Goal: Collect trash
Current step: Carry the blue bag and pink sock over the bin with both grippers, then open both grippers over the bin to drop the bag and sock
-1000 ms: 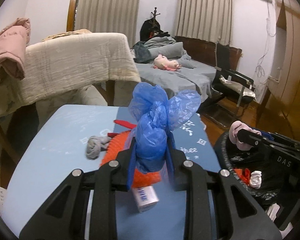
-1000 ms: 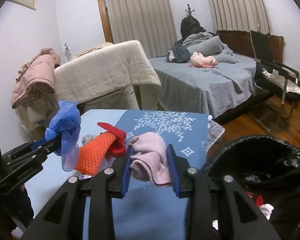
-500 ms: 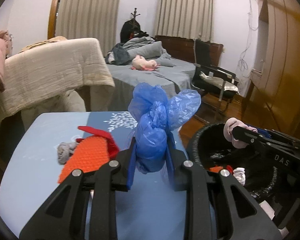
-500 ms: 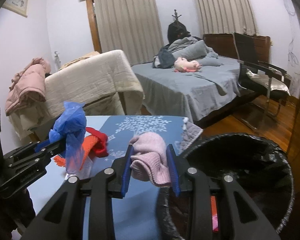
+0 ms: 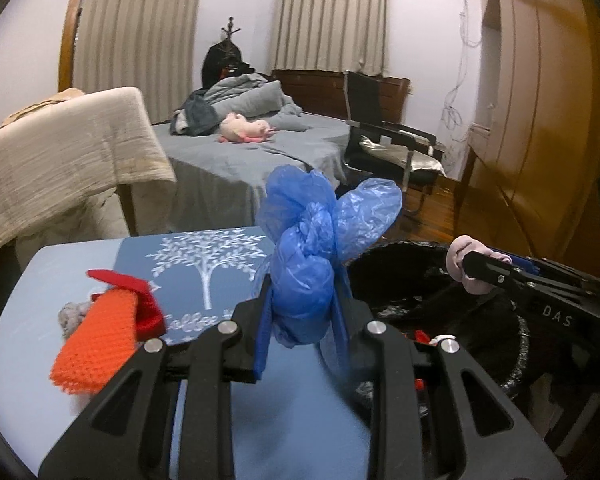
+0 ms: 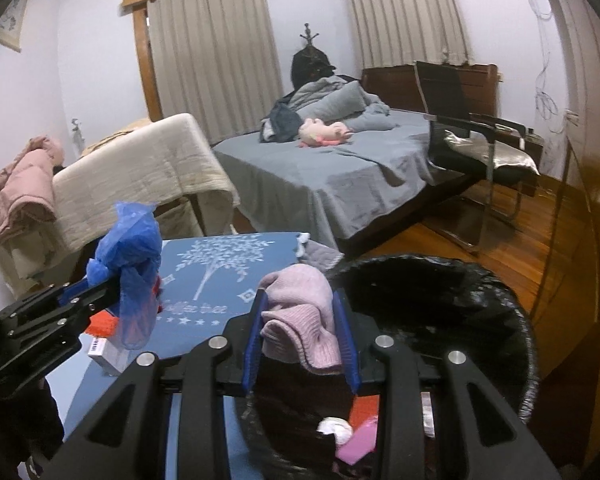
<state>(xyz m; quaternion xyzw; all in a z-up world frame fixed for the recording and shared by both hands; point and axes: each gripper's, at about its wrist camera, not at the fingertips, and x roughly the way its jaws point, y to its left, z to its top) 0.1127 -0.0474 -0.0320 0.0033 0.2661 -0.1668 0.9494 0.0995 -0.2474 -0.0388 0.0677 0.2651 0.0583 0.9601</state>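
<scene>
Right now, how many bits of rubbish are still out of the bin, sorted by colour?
Blue: 1, plastic bag
Pink: 1, knitted cloth
Orange: 1, mesh piece
Red: 1, strip
Grey: 1, wad
White: 1, small box
Total: 6

The left gripper [image 5: 302,312] points forward and a bit down. Its two fingers [image 5: 262,328] are closed tight on a blue plastic bag [image 5: 308,264], which sticks up between them. The right gripper [image 6: 302,332] points forward and a bit down too. Its fingers [image 6: 252,344] squeeze a pink sock [image 6: 300,312] from both sides. The two grippers sit side by side, near each other but not touching. No hand or sleeve shows in either view.
</scene>
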